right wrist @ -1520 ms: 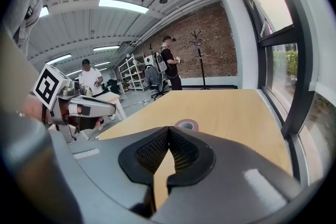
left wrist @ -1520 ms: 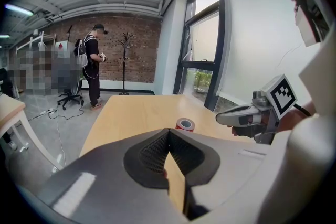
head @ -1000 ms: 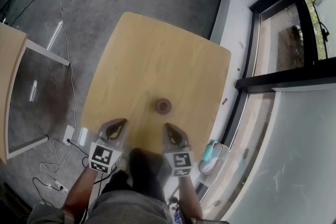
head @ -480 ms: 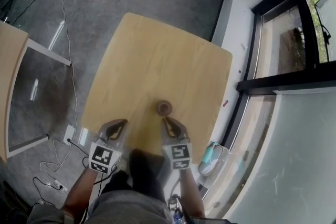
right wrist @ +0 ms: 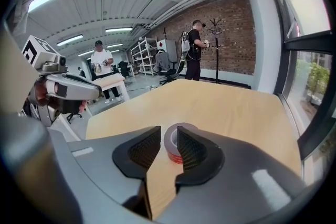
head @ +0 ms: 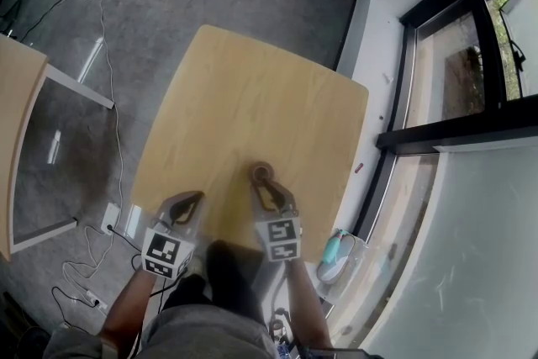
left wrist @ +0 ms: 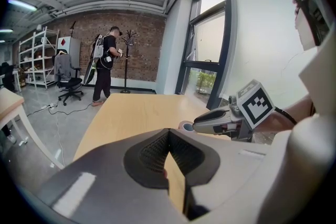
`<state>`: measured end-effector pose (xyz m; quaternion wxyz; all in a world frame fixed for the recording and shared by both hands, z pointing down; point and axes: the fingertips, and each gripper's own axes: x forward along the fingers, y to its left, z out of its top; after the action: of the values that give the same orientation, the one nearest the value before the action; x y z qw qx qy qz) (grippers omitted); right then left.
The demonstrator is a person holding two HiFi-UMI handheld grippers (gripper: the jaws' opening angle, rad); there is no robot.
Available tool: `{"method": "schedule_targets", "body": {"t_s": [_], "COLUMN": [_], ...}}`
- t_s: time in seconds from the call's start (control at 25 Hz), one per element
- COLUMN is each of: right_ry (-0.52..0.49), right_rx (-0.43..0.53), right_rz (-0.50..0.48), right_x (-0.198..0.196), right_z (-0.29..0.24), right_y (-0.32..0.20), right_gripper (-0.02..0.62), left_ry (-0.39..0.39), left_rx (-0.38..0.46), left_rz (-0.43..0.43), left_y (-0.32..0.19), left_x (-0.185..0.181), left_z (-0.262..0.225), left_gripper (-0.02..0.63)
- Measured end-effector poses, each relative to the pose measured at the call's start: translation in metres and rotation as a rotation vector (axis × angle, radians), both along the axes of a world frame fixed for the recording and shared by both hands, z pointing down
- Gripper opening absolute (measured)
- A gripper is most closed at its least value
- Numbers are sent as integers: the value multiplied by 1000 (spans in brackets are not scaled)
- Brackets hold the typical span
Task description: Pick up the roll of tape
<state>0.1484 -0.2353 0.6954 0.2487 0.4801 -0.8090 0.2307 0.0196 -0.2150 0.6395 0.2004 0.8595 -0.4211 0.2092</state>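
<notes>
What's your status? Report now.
Right gripper jaws just been opening, not gripping. Roll of tape between their tips, on table. Left gripper shut, empty. Nothing blocking.

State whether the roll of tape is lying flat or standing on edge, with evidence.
Lying flat: the roll of tape rests on the table with its round hole facing up.

Finding: no word, number, brand or sign can be read anywhere in view. The only printed marks are black-and-white square code patterns. One is on the left marker cube [head: 162, 254] at the rear of the left gripper [head: 195, 197], the other on the right marker cube [head: 280, 240] at the rear of the right gripper [head: 263, 183]. Neither pattern carries characters. Anything on the shelving [left wrist: 37, 55] far beyond the tongs is too small to make out.
</notes>
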Motion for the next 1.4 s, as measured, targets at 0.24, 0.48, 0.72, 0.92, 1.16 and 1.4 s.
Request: {"method": "schedule_targets", "body": {"t_s": [0.24, 0.48, 0.72, 0.92, 1.16, 1.4], "right_ry": [14, 21, 62, 91, 141, 187], "right_rx": [-20, -46, -84, -111, -112, -117], "right_rz": [-21, -41, -75, -83, -92, -90], "right_x": [-4, -8, -14, -16, -15, -13], "right_z": [9, 17, 27, 34, 38, 41], "right_y": [-3, -5, -6, -7, -10, -13], "right_gripper": [157, 177, 195, 196, 165, 117], "left_ry": [0, -2, 1, 2, 11, 16], "left_rx": [3, 10, 3, 0, -7, -16], "left_rz": [-6, -26, -41, -43, -53, -63], "left_y": [4, 4, 4, 3, 0, -3], "left_x": [-3, -9, -12, -12, -13, -16], "left_z": [-4, -7, -5, -4, -3, 0], "left_gripper": [-2, -2, -2, -2, -2, -2]}}
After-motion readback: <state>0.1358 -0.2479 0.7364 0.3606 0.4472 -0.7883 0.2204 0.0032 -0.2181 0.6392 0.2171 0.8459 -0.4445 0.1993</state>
